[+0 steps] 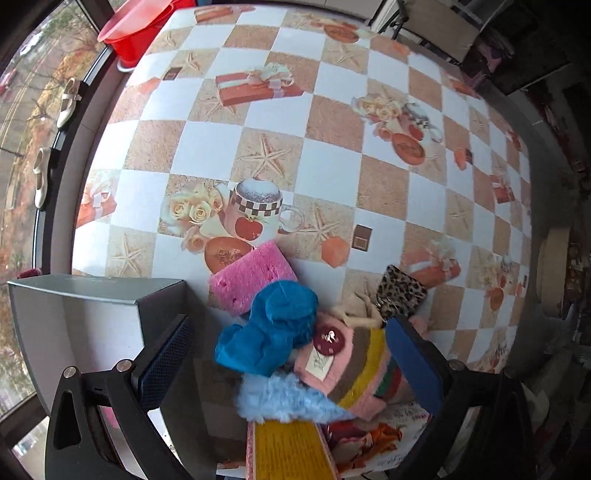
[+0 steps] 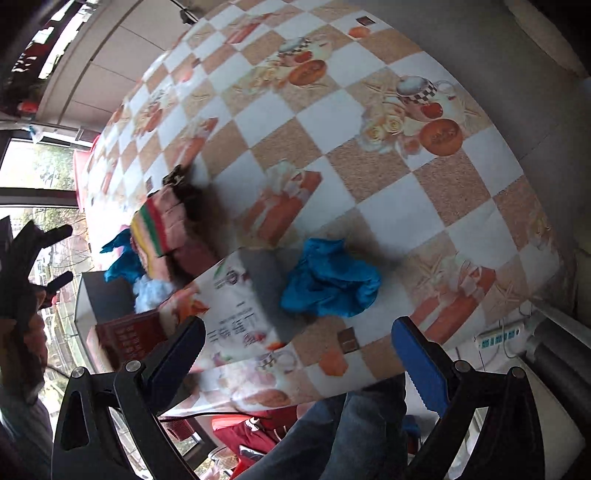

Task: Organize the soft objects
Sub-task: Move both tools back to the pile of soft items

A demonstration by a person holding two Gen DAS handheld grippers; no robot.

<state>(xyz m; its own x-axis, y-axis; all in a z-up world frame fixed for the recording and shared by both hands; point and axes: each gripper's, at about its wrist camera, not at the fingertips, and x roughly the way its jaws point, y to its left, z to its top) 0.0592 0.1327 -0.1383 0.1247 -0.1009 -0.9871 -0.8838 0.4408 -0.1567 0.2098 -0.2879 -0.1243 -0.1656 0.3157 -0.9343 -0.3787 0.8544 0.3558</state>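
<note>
In the left wrist view my left gripper [image 1: 291,350] is open above a pile of soft things: a blue cloth bundle [image 1: 271,328], a pink sponge [image 1: 253,278], a light blue fluffy piece [image 1: 284,400], a striped felt piece [image 1: 354,365] and a leopard-print piece [image 1: 400,293]. None is held. In the right wrist view my right gripper [image 2: 299,350] is open just in front of another crumpled blue cloth [image 2: 330,282] on the table. The striped felt piece [image 2: 162,229] lies further left, beside a printed carton [image 2: 236,314].
A grey open box [image 1: 74,328] stands at the left of the pile. A yellow-topped carton [image 1: 291,450] lies below it. A red basin [image 1: 136,29] sits at the far table edge. The checkered tablecloth [image 1: 332,147] covers the table. A power strip [image 2: 500,338] lies on the floor.
</note>
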